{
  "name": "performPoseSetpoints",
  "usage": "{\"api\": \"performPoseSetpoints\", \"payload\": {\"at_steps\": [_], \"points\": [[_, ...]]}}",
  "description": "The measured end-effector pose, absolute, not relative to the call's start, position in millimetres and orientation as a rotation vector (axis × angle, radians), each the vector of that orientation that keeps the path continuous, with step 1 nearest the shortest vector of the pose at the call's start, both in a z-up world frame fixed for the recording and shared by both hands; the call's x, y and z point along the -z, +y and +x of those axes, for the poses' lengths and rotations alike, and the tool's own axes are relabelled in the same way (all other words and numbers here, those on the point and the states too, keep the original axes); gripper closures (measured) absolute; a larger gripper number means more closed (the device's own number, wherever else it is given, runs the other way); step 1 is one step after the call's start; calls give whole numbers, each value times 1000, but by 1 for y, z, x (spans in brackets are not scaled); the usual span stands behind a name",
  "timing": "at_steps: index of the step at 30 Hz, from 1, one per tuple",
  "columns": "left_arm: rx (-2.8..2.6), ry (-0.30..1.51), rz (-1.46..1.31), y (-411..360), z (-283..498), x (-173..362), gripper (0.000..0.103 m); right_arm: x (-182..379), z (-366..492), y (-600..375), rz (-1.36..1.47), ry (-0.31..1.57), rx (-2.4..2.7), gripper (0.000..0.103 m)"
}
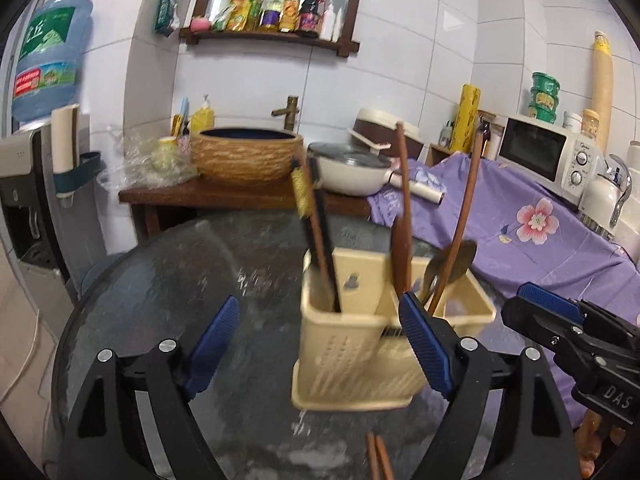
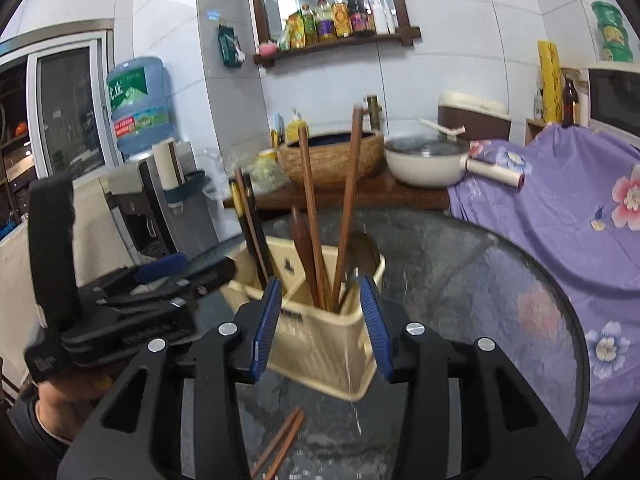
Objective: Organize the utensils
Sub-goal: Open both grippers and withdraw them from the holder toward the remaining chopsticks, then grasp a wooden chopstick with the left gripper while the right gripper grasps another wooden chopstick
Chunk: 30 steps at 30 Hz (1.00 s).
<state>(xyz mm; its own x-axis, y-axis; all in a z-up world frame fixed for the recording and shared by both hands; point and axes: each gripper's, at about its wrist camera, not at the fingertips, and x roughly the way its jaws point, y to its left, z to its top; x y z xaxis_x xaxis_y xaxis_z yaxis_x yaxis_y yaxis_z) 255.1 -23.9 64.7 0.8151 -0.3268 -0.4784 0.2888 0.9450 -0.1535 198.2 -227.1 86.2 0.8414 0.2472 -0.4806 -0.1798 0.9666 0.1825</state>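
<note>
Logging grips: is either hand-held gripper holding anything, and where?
Nothing is held: the left hand-held gripper and right hand-held gripper are both open and empty.

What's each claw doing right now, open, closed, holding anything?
Left claw: open wide, holding nothing.
Right claw: open, nothing gripped; the beige utensil holder sits beyond its pads.

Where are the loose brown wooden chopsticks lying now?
The loose brown wooden chopsticks lie on the round dark glass table, just in front of the beige plastic utensil holder, at the bottom centre of both wrist views.

"DAS" on right claw (image 1: 548,312) body; other labels unreadable.
</note>
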Motion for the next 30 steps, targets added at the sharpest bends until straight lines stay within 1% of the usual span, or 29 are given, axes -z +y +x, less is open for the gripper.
{"api": "performPoseSetpoints", "payload": {"at_steps": [4,12,17,20,30], "points": [[322,616,-57,-13,241,-42,23,-50,192,-222,173,677,-239,61],[286,751,13,-3,220,4,24,12,173,-196,161,880,-245,61],[268,777,21,1,208,17,24,29,164,-175,100,935,-237,62],[258,783,28,1,201,22,24,35,163,-165,59,951,-216,64],[253,808,29,1,195,29,25,47,164,-155,-22,985,-173,78]]}}
